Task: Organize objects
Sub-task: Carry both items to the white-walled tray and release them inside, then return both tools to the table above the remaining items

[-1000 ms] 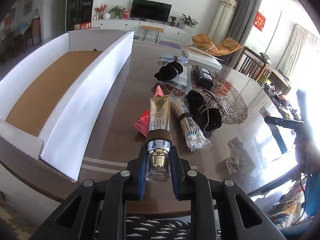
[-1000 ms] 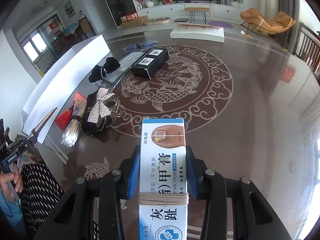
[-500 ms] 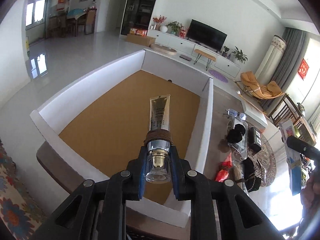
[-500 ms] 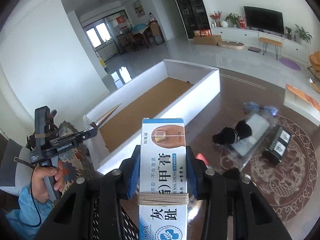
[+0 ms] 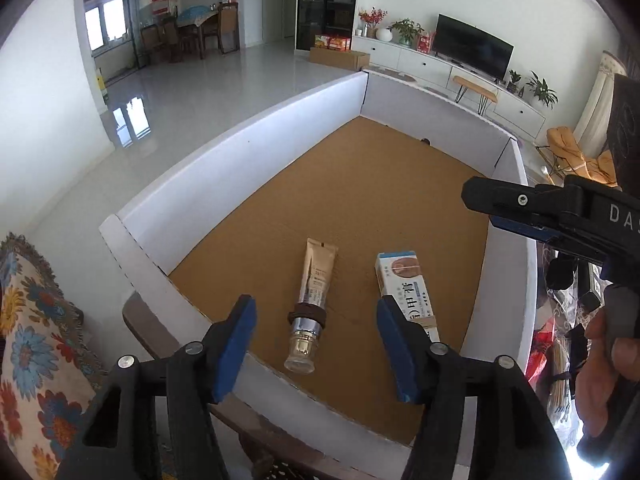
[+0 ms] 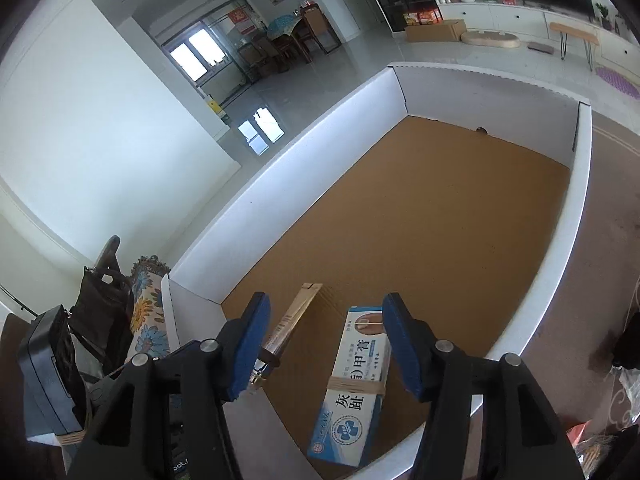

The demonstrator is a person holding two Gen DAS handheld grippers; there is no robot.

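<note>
Both the left gripper (image 5: 316,344) and right gripper (image 6: 326,348) are being held spread wide, grasping nothing, above the white cardboard tray (image 5: 240,160), where a gold plastic tube (image 5: 314,300) and a white-blue carton (image 6: 356,384) printed "灰趾" are lying.

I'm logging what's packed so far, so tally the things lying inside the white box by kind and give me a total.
Gold tube: 1
Blue and white nail cream carton: 1
Total in the white box: 2

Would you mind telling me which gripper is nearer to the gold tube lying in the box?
Left. The left gripper hangs open right above the gold tube, its cap end between the fingers. The right gripper is open over the cream carton beside it.
</note>
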